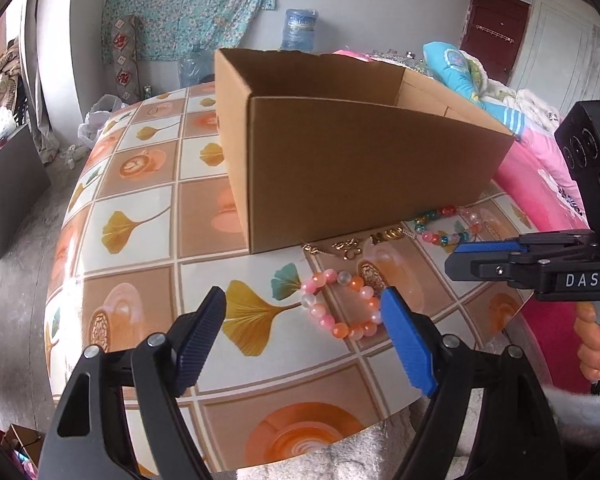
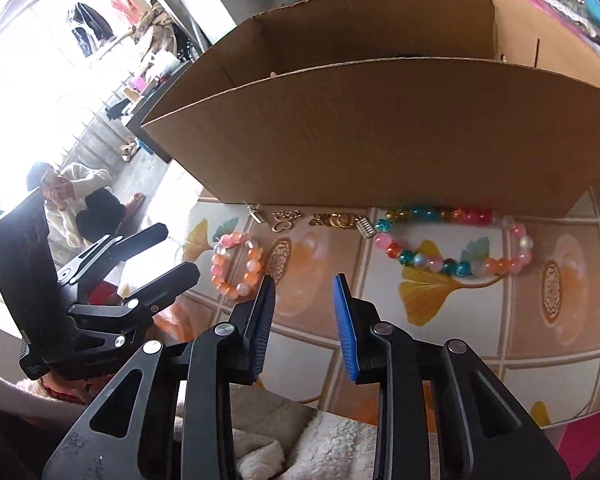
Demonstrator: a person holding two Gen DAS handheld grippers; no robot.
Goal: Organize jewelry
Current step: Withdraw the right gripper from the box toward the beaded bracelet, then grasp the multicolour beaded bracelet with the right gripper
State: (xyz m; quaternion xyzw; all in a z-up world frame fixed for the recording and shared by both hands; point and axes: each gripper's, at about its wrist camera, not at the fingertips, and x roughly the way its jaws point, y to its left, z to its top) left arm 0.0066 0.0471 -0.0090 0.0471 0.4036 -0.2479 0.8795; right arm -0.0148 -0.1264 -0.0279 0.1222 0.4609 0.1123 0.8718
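Observation:
An open cardboard box (image 1: 360,168) (image 2: 380,132) stands on the patterned table (image 1: 140,216) (image 2: 540,360). In front of it lie a pink-and-orange bead bracelet (image 1: 340,330) (image 2: 220,276), a long multicoloured bead string (image 1: 440,236) (image 2: 452,266) and small gold pieces (image 1: 384,236) (image 2: 332,220). My left gripper (image 1: 302,294) (image 2: 172,252) is open and hangs just above the table, with the bracelet beside its right finger. My right gripper (image 2: 304,280) (image 1: 456,258) is open by a narrow gap, with nothing between its pads, a little short of the gold pieces.
The table's near edge runs just below both grippers, with white fleece under them. Pink bedding (image 1: 540,168) lies to the right of the table. A person (image 2: 84,200) sits on the floor to the left. A water bottle (image 1: 298,30) stands behind the box.

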